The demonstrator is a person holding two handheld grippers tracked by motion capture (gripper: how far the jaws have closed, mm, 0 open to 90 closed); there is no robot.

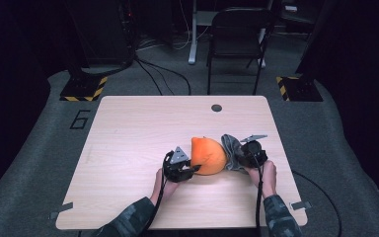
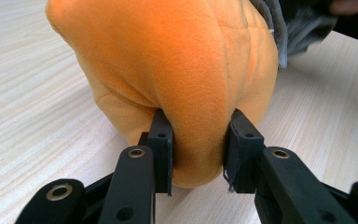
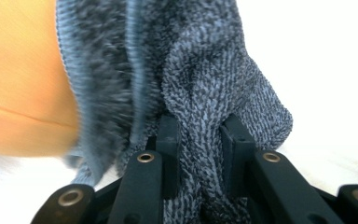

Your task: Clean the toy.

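Observation:
An orange plush cushion [image 1: 207,155] lies on the wooden table [image 1: 143,123], partly inside a grey knitted cover [image 1: 231,148] on its right end. My left gripper [image 1: 193,168] pinches the cushion's left end; in the left gripper view the orange plush [image 2: 186,70] bulges between the two pads [image 2: 161,144]. My right gripper [image 1: 242,157] is shut on a fold of the grey cover [image 3: 200,93], with the orange cushion [image 3: 18,70] showing at the left of the right gripper view. Both forearms come in from the bottom edge.
A small round hole [image 1: 216,107] sits near the table's far edge. Beyond the table stand a black chair [image 1: 237,39] and cables on the floor. Wide bare tabletop lies to the left and behind the cushion.

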